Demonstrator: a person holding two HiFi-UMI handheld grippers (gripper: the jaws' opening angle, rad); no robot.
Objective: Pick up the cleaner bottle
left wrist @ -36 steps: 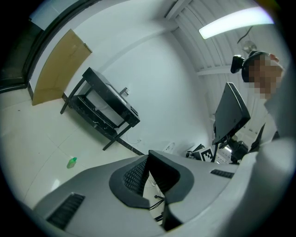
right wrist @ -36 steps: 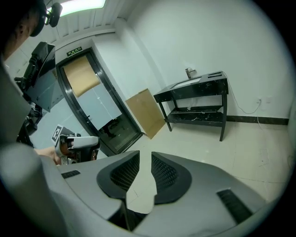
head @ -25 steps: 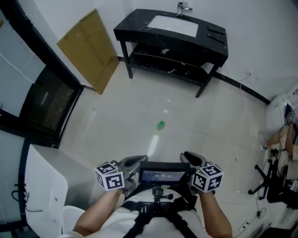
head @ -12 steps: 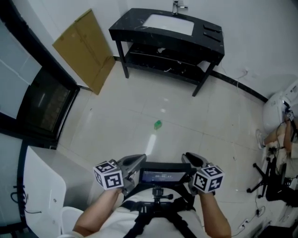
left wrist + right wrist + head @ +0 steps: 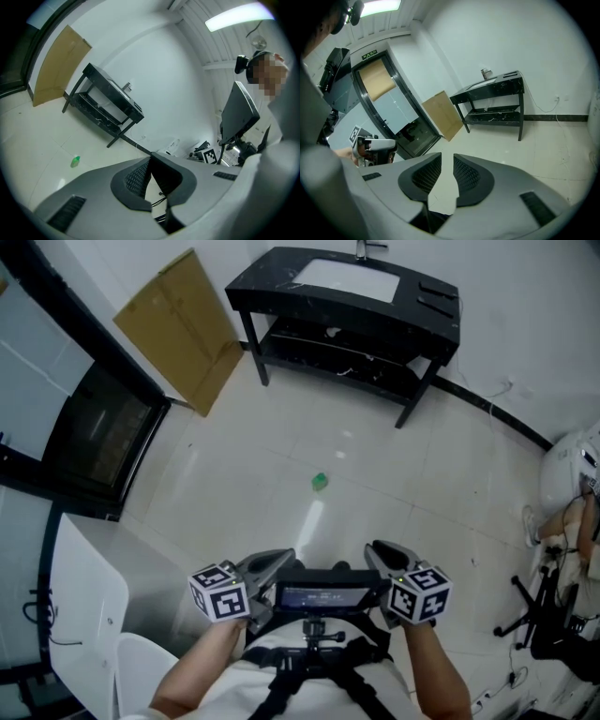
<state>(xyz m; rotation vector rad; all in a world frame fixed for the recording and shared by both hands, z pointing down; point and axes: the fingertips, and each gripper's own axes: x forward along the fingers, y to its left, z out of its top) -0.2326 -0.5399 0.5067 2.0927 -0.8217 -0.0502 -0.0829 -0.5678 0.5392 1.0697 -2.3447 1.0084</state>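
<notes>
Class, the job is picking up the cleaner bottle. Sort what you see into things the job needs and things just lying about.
Needed for the job:
- bottle, green, on the floor
- left gripper, empty
- right gripper, empty

Just lying about:
- sink table
- cardboard against the wall
- white chair
</notes>
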